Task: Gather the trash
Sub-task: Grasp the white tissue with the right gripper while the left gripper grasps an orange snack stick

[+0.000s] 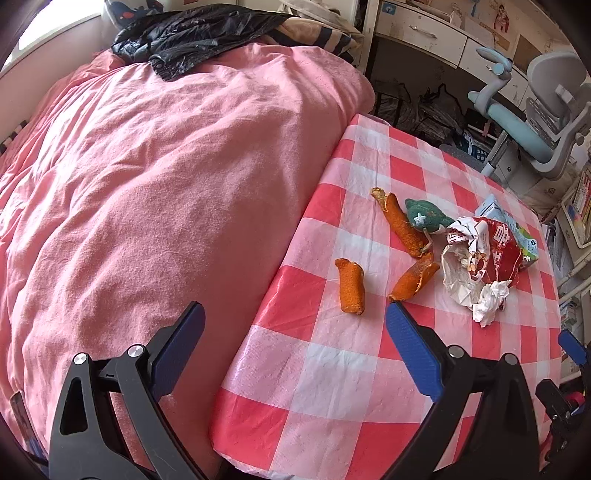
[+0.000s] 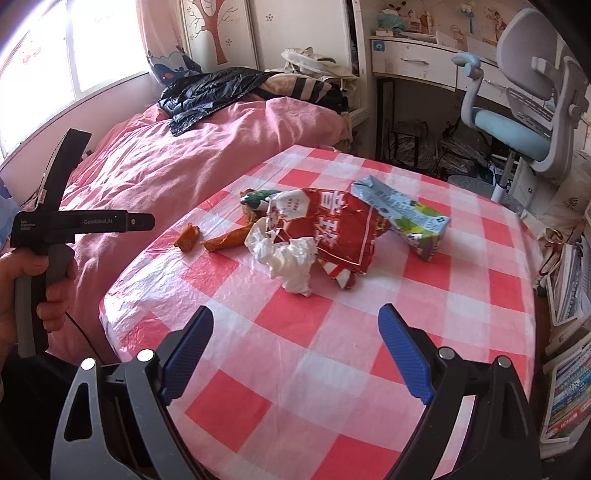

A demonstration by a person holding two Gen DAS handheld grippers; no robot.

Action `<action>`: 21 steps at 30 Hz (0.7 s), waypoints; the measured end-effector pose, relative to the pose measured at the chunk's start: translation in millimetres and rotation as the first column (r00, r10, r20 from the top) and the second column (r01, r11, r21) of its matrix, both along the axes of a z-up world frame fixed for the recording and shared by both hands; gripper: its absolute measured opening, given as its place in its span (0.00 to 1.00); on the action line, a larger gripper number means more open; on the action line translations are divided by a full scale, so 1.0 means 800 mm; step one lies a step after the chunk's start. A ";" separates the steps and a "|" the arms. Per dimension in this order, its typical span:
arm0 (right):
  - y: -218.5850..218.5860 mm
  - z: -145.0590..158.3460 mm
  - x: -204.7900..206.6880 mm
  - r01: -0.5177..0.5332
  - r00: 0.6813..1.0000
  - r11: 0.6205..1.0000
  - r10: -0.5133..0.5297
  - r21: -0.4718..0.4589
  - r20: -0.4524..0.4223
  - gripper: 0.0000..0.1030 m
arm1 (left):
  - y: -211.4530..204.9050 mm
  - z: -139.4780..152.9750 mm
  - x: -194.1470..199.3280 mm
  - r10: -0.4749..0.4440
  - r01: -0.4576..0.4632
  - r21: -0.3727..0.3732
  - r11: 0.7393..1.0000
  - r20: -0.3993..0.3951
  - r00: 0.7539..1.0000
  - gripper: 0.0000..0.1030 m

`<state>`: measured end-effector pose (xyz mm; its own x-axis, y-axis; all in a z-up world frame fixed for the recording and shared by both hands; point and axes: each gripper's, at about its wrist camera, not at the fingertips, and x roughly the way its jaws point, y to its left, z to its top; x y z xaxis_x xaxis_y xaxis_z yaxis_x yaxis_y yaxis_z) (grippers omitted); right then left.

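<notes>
Trash lies on a table with a red-and-white checked cloth. There are orange peel pieces, a crumpled red snack bag, a white tissue, a blue-grey drink carton and a small green item. My left gripper is open and empty, just short of the peels. My right gripper is open and empty, in front of the tissue.
A bed with a pink quilt borders the table's left side; a black plastic bag lies at its far end. A desk and a blue-grey chair stand behind the table. Bookshelves are at the right.
</notes>
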<state>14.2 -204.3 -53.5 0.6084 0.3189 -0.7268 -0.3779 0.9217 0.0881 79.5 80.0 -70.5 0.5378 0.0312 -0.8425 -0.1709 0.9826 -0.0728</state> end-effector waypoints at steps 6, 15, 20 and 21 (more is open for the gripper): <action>0.028 -0.019 0.036 -0.023 0.999 1.000 0.023 0.004 -0.037 0.84 | -0.006 -0.015 0.012 -0.025 0.027 0.037 0.999 -0.048 0.999 0.92; 0.032 -0.043 0.080 0.034 0.992 0.996 -0.023 0.085 -0.125 0.65 | -0.024 -0.029 0.041 -0.064 0.069 0.069 0.995 -0.071 0.995 0.92; 0.024 -0.049 0.086 0.031 0.985 0.995 -0.015 0.091 -0.173 0.34 | -0.034 -0.034 0.061 -0.063 0.068 0.072 0.995 -0.075 0.995 0.91; 0.021 -0.047 0.085 0.025 0.985 0.995 -0.008 0.096 -0.172 0.29 | -0.035 -0.034 0.063 -0.062 0.068 0.073 0.995 -0.073 0.995 0.88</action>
<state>82.3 -187.8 -91.1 0.4834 0.3846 -0.7864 -0.3345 0.9113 0.2401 130.1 52.1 -97.9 0.4803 0.0632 -0.8748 -0.1087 0.9940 0.0121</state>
